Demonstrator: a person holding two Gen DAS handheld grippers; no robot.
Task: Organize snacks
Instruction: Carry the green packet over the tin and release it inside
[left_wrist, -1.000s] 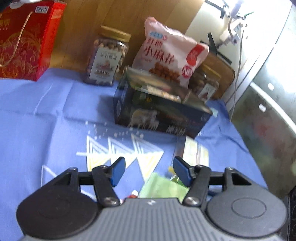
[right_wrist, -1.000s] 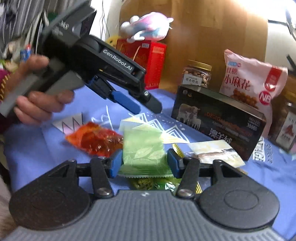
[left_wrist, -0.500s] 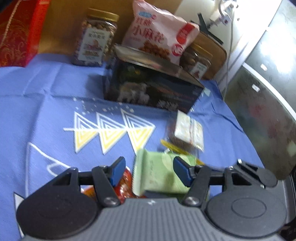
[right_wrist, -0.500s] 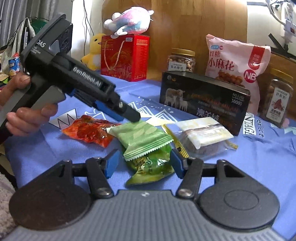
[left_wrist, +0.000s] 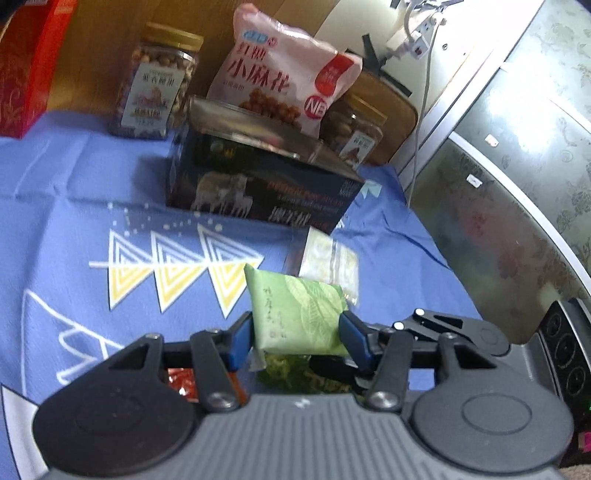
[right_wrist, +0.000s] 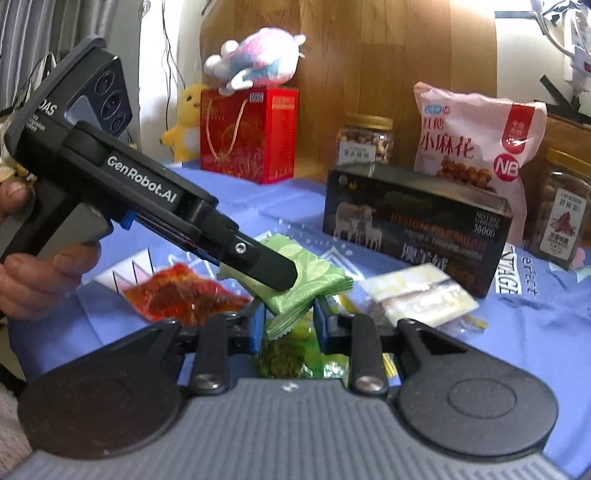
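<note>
The left tool is closing in on the light green packet, its blue pads touching the packet's two long edges, so I'm reading it as grasping that packet, which is sitting atop the small snack pile on the blue-clothed counter. The right tool is closing too, pinching the darker green packet lying directly under it. Past both, the black box is standing closed, contents hidden.
</note>
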